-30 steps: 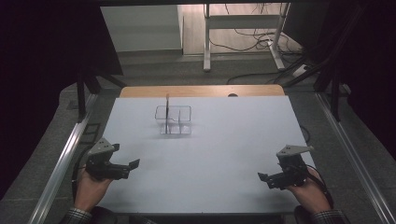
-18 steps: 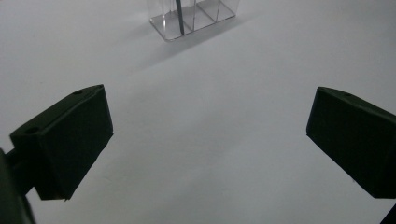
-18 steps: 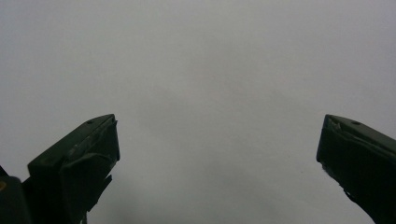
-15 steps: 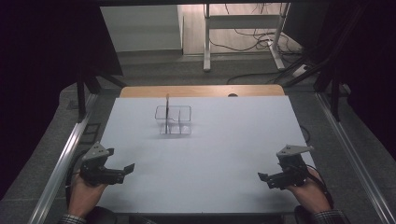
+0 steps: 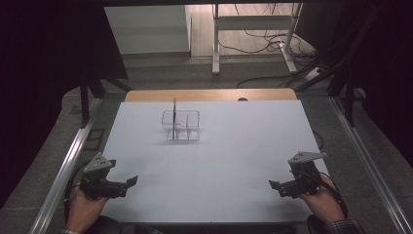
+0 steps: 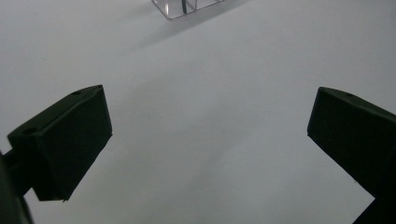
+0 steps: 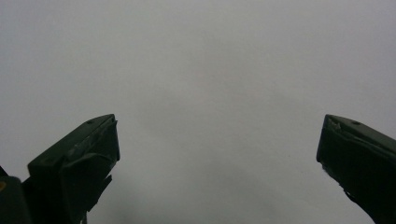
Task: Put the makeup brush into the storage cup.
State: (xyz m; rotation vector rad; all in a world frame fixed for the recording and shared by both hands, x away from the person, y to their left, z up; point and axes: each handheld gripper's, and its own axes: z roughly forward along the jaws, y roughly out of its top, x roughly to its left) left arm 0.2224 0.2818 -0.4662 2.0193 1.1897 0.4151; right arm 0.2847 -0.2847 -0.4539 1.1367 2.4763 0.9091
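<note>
Both tongs, left (image 5: 130,182) and right (image 5: 273,185), rest wide and empty at the surface's (image 5: 234,146) near corners, keeping clear of the clear organizer (image 5: 180,125) at twelve o'clock.

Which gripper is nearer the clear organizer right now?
Left. The left gripper sits below-left of the clear organizer; the right gripper is farther, at the near right edge.

The left hand-held gripper (image 6: 205,140) holds its jaws wide apart over the bare white tabletop (image 6: 210,93), clear plastic organizer (image 6: 187,7) well ahead.
</note>
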